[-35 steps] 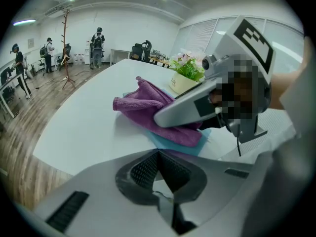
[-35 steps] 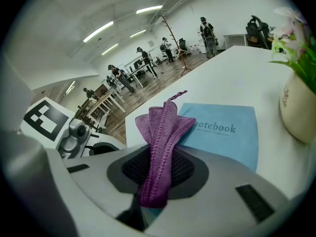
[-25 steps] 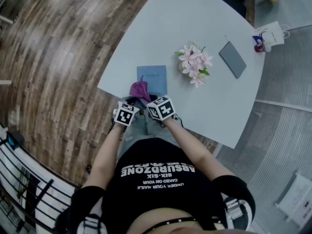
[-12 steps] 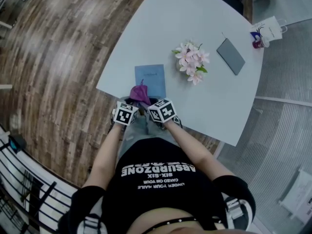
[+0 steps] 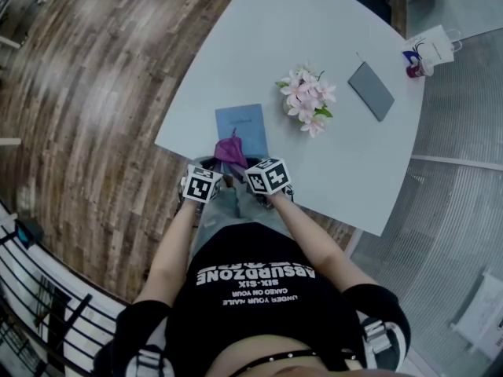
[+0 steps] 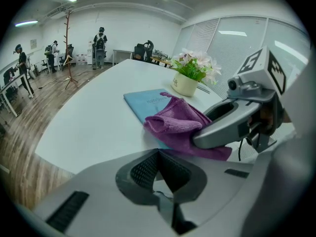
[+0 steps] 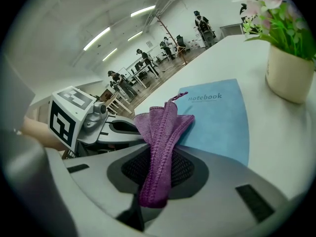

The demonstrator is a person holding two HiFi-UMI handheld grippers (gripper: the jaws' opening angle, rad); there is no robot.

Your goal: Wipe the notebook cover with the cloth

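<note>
White table (image 5: pixel 314 22) in an open office w/ wood floor. The blue notebook (image 7: pixel 217 120) lies flat near the table's front edge; cover looks smooth & unmarked (no smudges I can see). Right gripper (image 7: pixel 157 177) is clamped on the purple cloth (image 7: pixel 163 127), which is bunched, free end resting on the cover's near corner. Left gripper (image 6: pixel 160 181) has jaws together, nothing between, just beside. Prob. an early stage of wiping, w/ most of the cover left.

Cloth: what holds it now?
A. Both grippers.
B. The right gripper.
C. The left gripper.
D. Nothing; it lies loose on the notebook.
B: the right gripper view shows the cloth pinched between the jaws of the right gripper, while the left gripper grips nothing.
</note>
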